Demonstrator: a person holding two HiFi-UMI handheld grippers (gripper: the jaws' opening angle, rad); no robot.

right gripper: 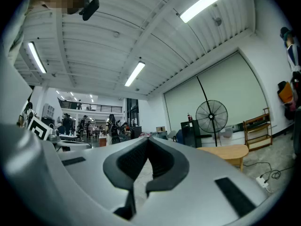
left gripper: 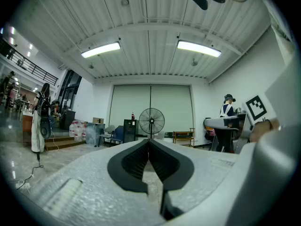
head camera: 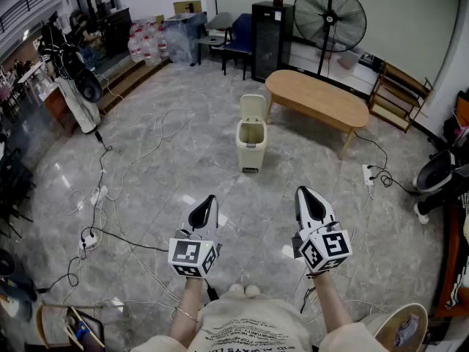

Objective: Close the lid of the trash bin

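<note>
A cream trash bin (head camera: 251, 144) stands on the marble floor ahead of me, its lid (head camera: 253, 108) tipped up and open at the back. My left gripper (head camera: 207, 205) and right gripper (head camera: 308, 196) are held level, side by side, well short of the bin. Both are shut with nothing between the jaws. In the left gripper view the left gripper (left gripper: 149, 141) has its tips touching, and the right gripper (right gripper: 147, 140) looks the same in the right gripper view. The bin is hidden in both gripper views.
An oval wooden table (head camera: 316, 98) stands just right of the bin. A standing fan (head camera: 329, 17) and a black cabinet (head camera: 268, 39) are behind. Cables (head camera: 121, 237) and power strips (head camera: 368, 174) trail across the floor on both sides.
</note>
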